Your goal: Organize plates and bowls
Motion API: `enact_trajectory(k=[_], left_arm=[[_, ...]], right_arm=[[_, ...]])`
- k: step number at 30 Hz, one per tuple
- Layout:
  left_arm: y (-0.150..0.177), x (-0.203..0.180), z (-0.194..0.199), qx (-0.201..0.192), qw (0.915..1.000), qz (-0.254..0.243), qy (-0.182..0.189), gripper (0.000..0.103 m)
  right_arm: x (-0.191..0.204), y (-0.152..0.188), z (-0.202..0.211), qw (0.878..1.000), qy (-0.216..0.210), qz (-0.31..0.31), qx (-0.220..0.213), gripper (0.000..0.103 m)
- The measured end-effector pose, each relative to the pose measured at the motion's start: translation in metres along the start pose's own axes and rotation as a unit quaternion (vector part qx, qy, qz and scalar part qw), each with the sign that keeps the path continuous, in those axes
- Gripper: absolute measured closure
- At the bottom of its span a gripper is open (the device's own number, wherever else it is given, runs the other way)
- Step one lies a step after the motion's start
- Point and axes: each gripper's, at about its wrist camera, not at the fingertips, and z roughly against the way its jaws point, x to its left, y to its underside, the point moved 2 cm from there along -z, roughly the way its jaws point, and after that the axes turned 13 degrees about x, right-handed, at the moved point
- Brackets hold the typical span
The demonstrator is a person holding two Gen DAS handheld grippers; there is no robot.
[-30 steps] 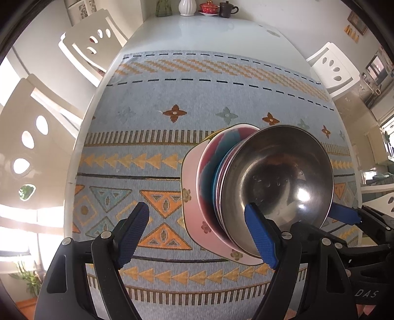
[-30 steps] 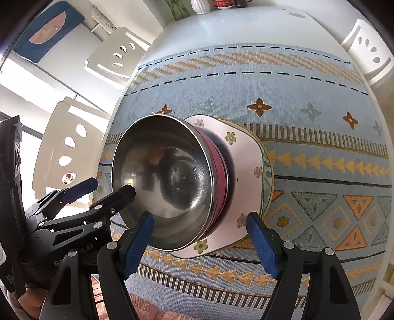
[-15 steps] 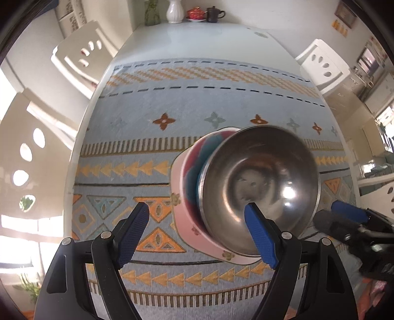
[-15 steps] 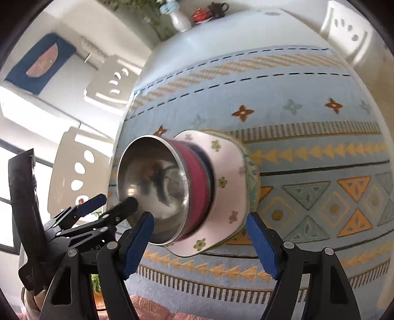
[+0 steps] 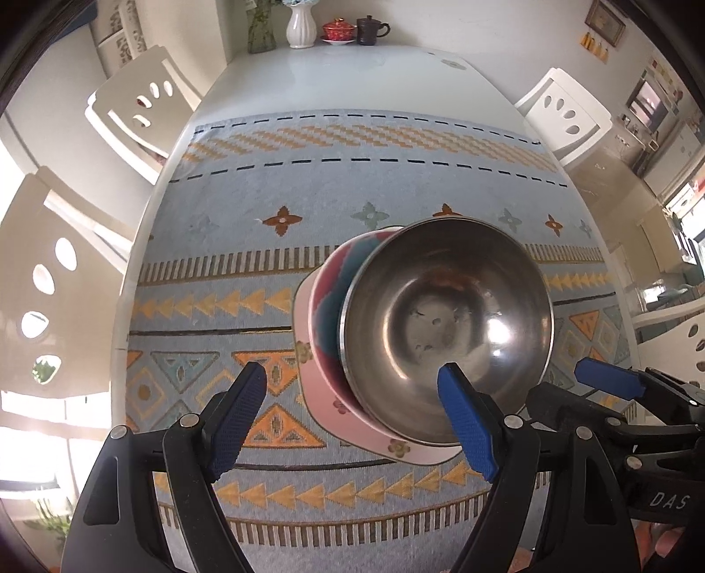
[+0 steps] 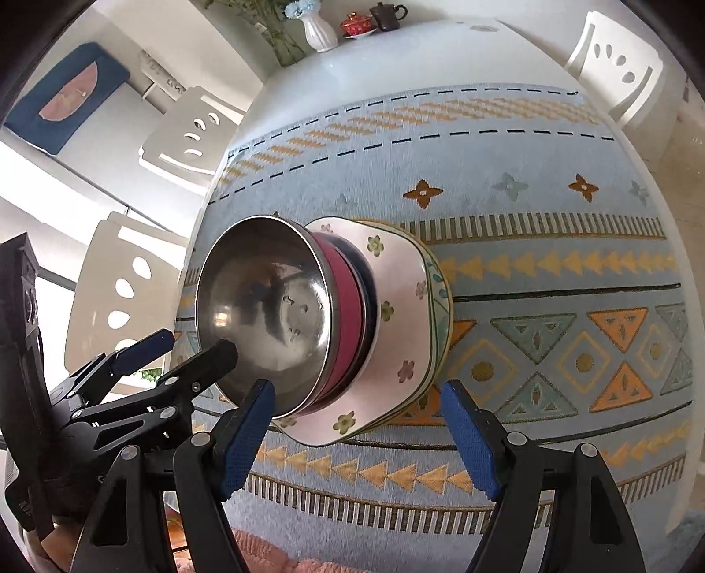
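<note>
- Centrally, a stack of dishes was seen on the patterned blue cloth (image 5: 308,194) covering the white table (image 5: 352,70).
- At the bottom of the stack, a pink flowered plate (image 6: 396,282) was laid over a second plate with a green-patterned rim (image 6: 438,282); only that rim's edge could be made out.
- A red bowl (image 6: 346,308) was nested above the plates, with a dark rim just beneath it; in the left wrist view its inside was shown in red and teal (image 5: 328,299).
- A steel bowl (image 5: 445,326) was set on top, upright and open side up.
- The left gripper (image 5: 352,423) was held with its blue pads spread wide and nothing between them; its right pad (image 5: 465,427) was seen in front of the steel bowl's near rim, and contact could not be judged.
- The right gripper (image 6: 359,434) was likewise spread apart and empty, near the stack's front edge.
- At the table's far end, a white vase (image 5: 300,24), a red lidded cup (image 5: 338,30) and a dark mug (image 5: 370,30) were lined up.
- White chairs (image 5: 141,101) were placed around the table.
</note>
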Motion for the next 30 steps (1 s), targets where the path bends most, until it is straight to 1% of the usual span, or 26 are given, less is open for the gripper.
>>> enact_trajectory(k=[5,17,24,27,28,30], left_arm=[[-0.001,0.008,-0.002,0.004,0.9999,0.011,0.001,0.024],[-0.003,0.013,-0.002,0.003,0.9997,0.023,0.008,0.024],[-0.003,0.012,-0.004,0.008,0.9998,0.018,0.004,0.024],[-0.003,0.012,-0.003,0.007,0.9998,0.017,0.003,0.024],[-0.002,0.013,-0.004,0.007,0.9998,0.018,0.002,0.024],[-0.001,0.014,-0.005,0.009,0.9997,0.021,0.004,0.019]], right_arm=[[0.005,-0.002,-0.003,1.000,0.000,0.009,0.004,0.027],[0.008,-0.006,-0.008,1.000,0.000,0.015,0.009,0.027],[0.011,-0.009,-0.009,1.000,0.006,0.024,0.011,0.027],[0.011,-0.009,-0.011,1.000,0.000,0.025,0.016,0.027],[0.011,-0.010,-0.012,1.000,0.001,0.025,0.018,0.027],[0.011,-0.010,-0.014,0.999,0.001,0.025,0.020,0.027]])
